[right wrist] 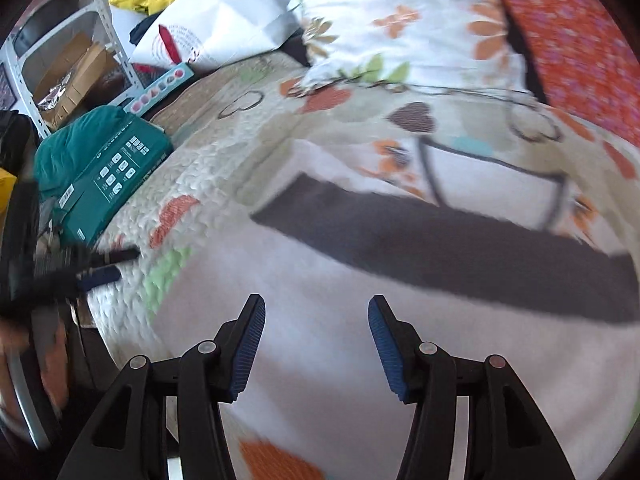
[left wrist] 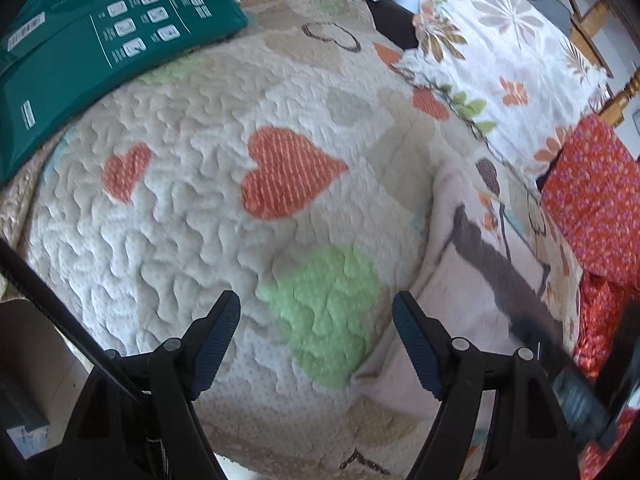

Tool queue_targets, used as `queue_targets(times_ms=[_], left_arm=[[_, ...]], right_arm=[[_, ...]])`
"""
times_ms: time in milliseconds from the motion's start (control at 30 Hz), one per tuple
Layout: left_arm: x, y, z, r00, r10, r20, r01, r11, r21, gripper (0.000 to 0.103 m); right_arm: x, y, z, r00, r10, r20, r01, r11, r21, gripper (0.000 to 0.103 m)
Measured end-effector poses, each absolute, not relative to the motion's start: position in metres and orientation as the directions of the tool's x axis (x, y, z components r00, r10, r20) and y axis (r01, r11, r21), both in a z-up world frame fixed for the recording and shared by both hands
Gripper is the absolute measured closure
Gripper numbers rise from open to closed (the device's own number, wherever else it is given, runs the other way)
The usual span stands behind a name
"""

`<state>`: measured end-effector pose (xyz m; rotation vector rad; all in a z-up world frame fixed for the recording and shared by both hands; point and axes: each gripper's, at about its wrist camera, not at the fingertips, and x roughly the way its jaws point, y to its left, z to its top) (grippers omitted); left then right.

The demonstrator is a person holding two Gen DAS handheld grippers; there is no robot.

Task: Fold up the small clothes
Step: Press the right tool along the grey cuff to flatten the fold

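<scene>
A small pale pink garment [right wrist: 360, 280] with a dark grey band [right wrist: 440, 248] lies flat on the quilted bedspread [left wrist: 180, 220]. In the left wrist view the garment [left wrist: 472, 280] lies to the right. My left gripper [left wrist: 316, 308] is open and empty, above the bedspread's green heart, just left of the garment's edge. My right gripper [right wrist: 316, 312] is open and empty, hovering over the garment's pink part. The left gripper also shows blurred at the left of the right wrist view [right wrist: 100, 272].
A green package [left wrist: 100, 48] lies at the far left of the bed. A floral pillow [left wrist: 500, 60] and a red patterned cloth [left wrist: 592, 208] lie at the right. Shelves with boxes [right wrist: 68, 76] stand beyond the bed.
</scene>
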<state>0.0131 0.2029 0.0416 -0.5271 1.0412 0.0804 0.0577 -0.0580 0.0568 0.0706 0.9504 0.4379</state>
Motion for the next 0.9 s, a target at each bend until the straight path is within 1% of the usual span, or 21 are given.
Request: queue_targets(times_ms=[200,300,333,367,467,700,900], left_arm=[[0.002,0.197,0.035,0.501,-0.177,-0.847,-0.276,0.895,-0.35,0.026],[-0.001,0.196,0.038,0.505,-0.137,-0.852,-0.275,0.91,-0.309,0.026],[-0.003,0.197,0.041,0.513,-0.116,-0.85,-0.278,0.915,-0.293,0.026],[-0.003,0.198,0.044,0.522,-0.099,-0.847,-0.282,0.918,-0.281,0.026],[-0.007,0.204,0.056,0.562,-0.038,-0.826,-0.302,0.921,-0.248,0.026],[-0.014,0.214,0.077,0.62,0.055,-0.782,-0.332,0.922,-0.198,0.026],[-0.016,0.216,0.08,0.627,0.09,-0.773,-0.348,0.921,-0.175,0.025]], right_arm=[[0.113,-0.007,0.045,0.394,0.419,-0.818,-0.332,0.895,0.299,0.044],[0.131,0.022,0.03,0.338,0.383,-0.86,-0.344,0.901,0.266,0.044],[0.134,0.029,0.027,0.335,0.365,-0.869,-0.344,0.906,0.248,0.043],[0.136,0.033,0.025,0.338,0.351,-0.873,-0.344,0.91,0.233,0.039],[0.138,0.045,0.024,0.346,0.328,-0.879,-0.344,0.916,0.206,0.031],[0.135,0.047,0.022,0.351,0.297,-0.888,-0.343,0.923,0.173,0.031],[0.132,0.05,0.022,0.361,0.265,-0.894,-0.328,0.934,0.144,0.03]])
